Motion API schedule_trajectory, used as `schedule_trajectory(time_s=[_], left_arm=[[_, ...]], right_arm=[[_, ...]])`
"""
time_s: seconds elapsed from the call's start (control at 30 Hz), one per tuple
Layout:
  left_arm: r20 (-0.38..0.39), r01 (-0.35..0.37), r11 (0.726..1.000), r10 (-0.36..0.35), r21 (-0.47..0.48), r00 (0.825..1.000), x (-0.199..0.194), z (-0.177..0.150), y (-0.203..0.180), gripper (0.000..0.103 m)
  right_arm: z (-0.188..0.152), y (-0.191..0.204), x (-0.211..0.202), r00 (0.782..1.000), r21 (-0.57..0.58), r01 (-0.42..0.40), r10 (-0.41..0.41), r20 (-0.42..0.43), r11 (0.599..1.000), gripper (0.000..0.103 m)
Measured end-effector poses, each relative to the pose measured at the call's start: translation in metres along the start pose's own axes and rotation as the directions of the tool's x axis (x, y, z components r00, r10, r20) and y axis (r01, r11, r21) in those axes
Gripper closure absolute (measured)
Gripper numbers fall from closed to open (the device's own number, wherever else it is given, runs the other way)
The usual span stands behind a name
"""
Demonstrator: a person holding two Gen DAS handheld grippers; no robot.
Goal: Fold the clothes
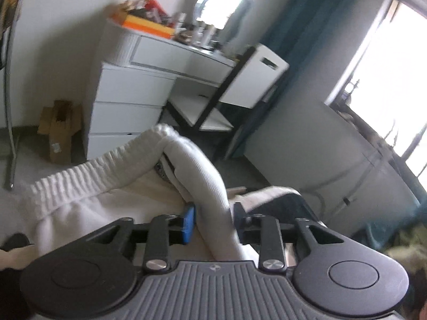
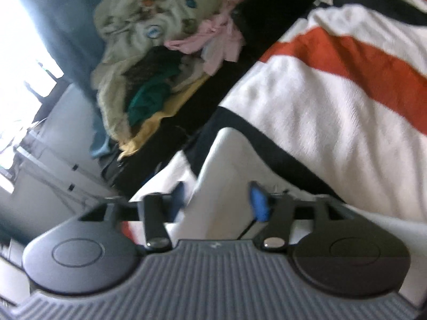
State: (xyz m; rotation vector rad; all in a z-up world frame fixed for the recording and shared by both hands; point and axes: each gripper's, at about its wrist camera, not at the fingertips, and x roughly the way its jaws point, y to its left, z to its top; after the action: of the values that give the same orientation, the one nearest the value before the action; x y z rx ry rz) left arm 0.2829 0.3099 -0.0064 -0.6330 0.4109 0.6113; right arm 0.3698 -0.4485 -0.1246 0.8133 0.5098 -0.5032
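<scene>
A white garment with a ribbed elastic waistband (image 1: 88,170) hangs lifted in the air. My left gripper (image 1: 213,220) is shut on a thick fold of this white garment (image 1: 205,181), which runs between the blue-padded fingers (image 1: 189,222). My right gripper (image 2: 217,204) is shut on another part of the same white garment (image 2: 221,165), held above the bed. The blue pad (image 2: 257,202) presses the cloth from the right side. The rest of the garment is hidden below both grippers.
A striped white, orange and black blanket (image 2: 333,88) covers the bed. A pile of mixed clothes (image 2: 160,53) lies at its far side. A white dresser (image 1: 133,90), a cardboard box (image 1: 60,130), a teal curtain (image 1: 280,32) and a bright window (image 1: 387,80) stand ahead.
</scene>
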Motion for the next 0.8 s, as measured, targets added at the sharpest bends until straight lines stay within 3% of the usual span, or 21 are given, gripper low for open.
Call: schedule_trajectory(time_s=[0.07,0.2,0.37,0.6,0.8], left_arm=[[-0.012,0.029,0.999,-0.029,0.037,1.0,-0.023,-0.003,-0.005,0.052],[-0.03,0.104,0.989,-0.102,0.109,0.994,-0.079,-0.018,-0.016,0.049],[-0.06,0.239,0.95,-0.232,0.198,0.971,-0.16,-0.059,-0.039,0.042],[-0.128,0.391,0.851,-0.37,0.35,0.92,-0.258,-0.129,-0.056,0.041],[-0.175,0.494,0.754,-0.468,0.432,0.866,-0.3,-0.19,-0.032,0.04]], right_arm=[[-0.004,0.007,-0.024,1.0,-0.054,-0.012,0.012,0.009,0.998,0.039],[-0.019,0.024,-0.086,0.996,-0.192,-0.068,0.076,0.038,0.979,0.038],[-0.065,0.045,-0.164,0.981,-0.417,-0.192,0.19,-0.045,0.889,0.038],[-0.119,0.041,-0.271,0.932,-0.591,-0.331,0.352,-0.084,0.735,0.04],[-0.149,0.009,-0.313,0.91,-0.591,-0.387,0.395,-0.123,0.708,0.04]])
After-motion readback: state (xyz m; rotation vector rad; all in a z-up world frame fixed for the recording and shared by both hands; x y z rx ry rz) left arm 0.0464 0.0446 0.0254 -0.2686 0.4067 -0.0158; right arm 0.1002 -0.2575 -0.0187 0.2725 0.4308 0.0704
